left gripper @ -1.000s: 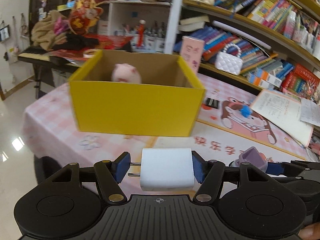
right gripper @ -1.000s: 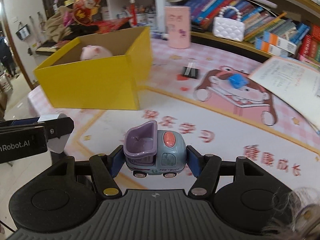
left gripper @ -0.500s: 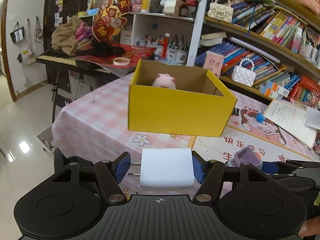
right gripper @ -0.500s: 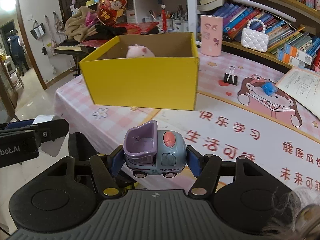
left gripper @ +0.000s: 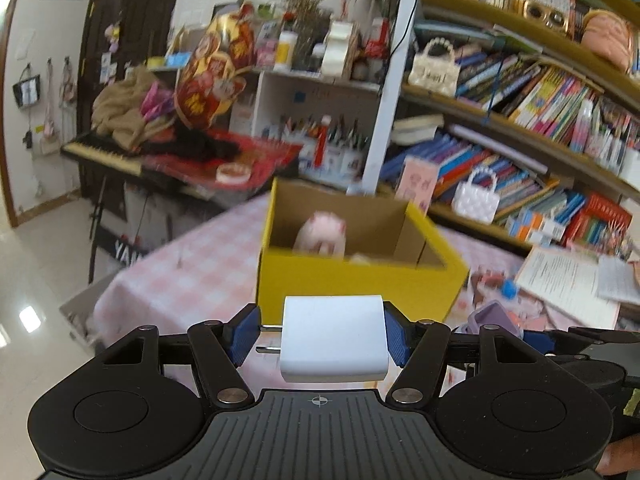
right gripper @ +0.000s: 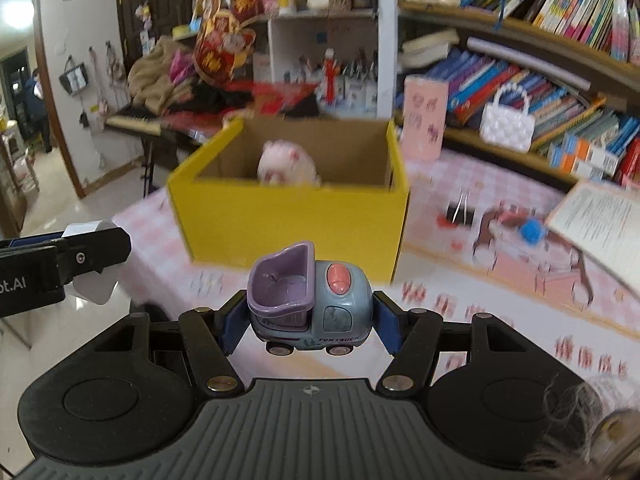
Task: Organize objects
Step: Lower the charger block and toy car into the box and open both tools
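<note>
Inside open yellow cardboard box (right gripper: 288, 216), soft pink plush pig (right gripper: 286, 164); left gripper (left gripper: 320, 338) clamps smooth white rectangular charger (left gripper: 334, 338), right gripper (right gripper: 310, 316) glossy plastic purple-grey toy truck (right gripper: 310, 308).

I am reading "FUN TRUCK" on the side of the toy truck (right gripper: 310, 302) — small dark letters. My other gripper's arm (right gripper: 48, 268) is showing "ot.AI" — cut off. The tablecloth's (right gripper: 520, 320) red characters are blurring past reading.

Yellow box (right gripper: 292, 220), white charger (left gripper: 334, 338), purple-grey toy truck (right gripper: 310, 300), pink-checked tablecloth (left gripper: 192, 276)
</note>
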The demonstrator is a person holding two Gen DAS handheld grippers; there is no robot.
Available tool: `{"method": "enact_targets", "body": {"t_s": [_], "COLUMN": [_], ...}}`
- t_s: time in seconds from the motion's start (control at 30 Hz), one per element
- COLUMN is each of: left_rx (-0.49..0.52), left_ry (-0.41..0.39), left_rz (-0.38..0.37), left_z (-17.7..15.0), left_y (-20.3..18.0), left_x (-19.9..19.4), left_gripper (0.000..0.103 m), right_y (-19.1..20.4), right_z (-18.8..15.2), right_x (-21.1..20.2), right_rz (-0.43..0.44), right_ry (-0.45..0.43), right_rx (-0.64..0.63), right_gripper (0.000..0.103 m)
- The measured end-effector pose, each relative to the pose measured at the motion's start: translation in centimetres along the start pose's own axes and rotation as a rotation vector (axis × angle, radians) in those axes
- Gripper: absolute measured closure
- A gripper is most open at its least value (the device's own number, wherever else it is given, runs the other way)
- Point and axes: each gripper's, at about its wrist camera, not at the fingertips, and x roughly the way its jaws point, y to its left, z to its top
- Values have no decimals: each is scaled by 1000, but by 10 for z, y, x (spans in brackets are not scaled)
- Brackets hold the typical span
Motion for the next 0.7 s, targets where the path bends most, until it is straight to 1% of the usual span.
{"method": "enact_targets", "body": {"t_s": [0.1, 0.2, 0.3, 0.4, 0.5, 0.7], "left_rx": [6, -20, -8, 2, 2, -18], "left_ry": [-32, -62, -79, -67, -41, 48], "left_rz": [6, 19, 32, 47, 65, 95], "left_z": [21, 42, 62, 75, 82, 76], "left_y": [-2, -3, -7, -10, -12, -10], "left_x": [18, 37, 62, 88, 113, 156], "left_gripper": [40, 40, 39, 39, 39, 39], "right_y": [-9, -17, -23, -25, -27, -24], "right_z": [26, 50, 73, 90, 102, 112], "right_x": [8, 24, 45, 70, 97, 158], "right_rz": [-7, -10, -3, 18, 37, 69], "right_ry": [-55, -92, -110, -108, -89, 45], "right_rx": [-5, -14, -14, -45, -91, -216], "right_gripper": [41, 41, 41, 41, 41, 41]}}
